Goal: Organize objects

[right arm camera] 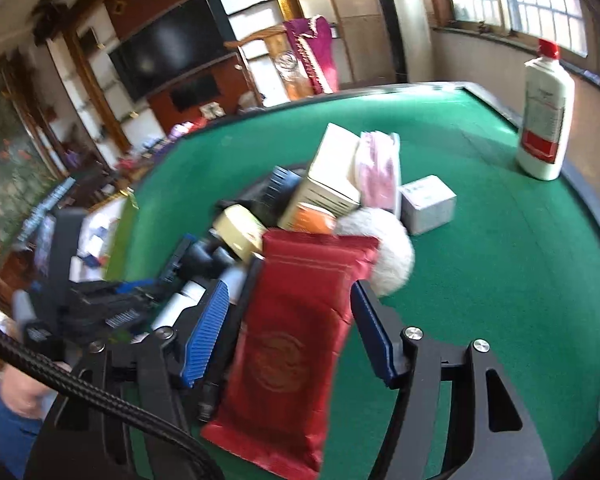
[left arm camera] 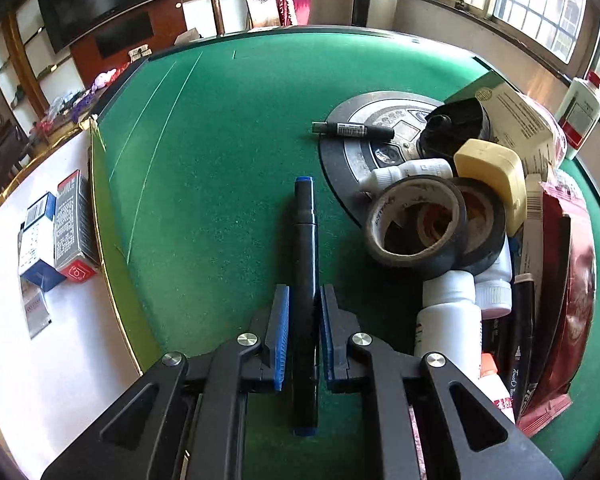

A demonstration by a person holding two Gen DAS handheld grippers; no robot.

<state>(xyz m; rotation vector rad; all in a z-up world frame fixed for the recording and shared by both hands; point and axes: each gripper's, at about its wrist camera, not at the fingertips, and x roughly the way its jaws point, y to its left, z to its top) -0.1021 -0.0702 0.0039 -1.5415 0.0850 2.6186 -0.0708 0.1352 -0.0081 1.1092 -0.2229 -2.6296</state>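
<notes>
On the green felt table (left arm camera: 220, 140) lies a black marker (left arm camera: 305, 240) with blue ends, pointing away from me. My left gripper (left arm camera: 304, 289) is shut on the marker's near half, a blue pad on each side. In the right wrist view a red pouch (right arm camera: 296, 320) with a gold emblem lies on the felt at the near end of the clutter pile. My right gripper (right arm camera: 290, 286) stands open astride the pouch, its pads clear of the fabric. The left gripper (right arm camera: 100, 304) shows blurred at the left of that view.
Right of the marker is a pile: two tape rolls (left arm camera: 420, 220), white pill bottles (left arm camera: 452, 312), a yellow block (left arm camera: 492, 172), another black marker (left arm camera: 356, 130) on a round dial. Small boxes (left arm camera: 60, 228) lie on a white sheet at left. A white bottle (right arm camera: 544, 116) stands far right.
</notes>
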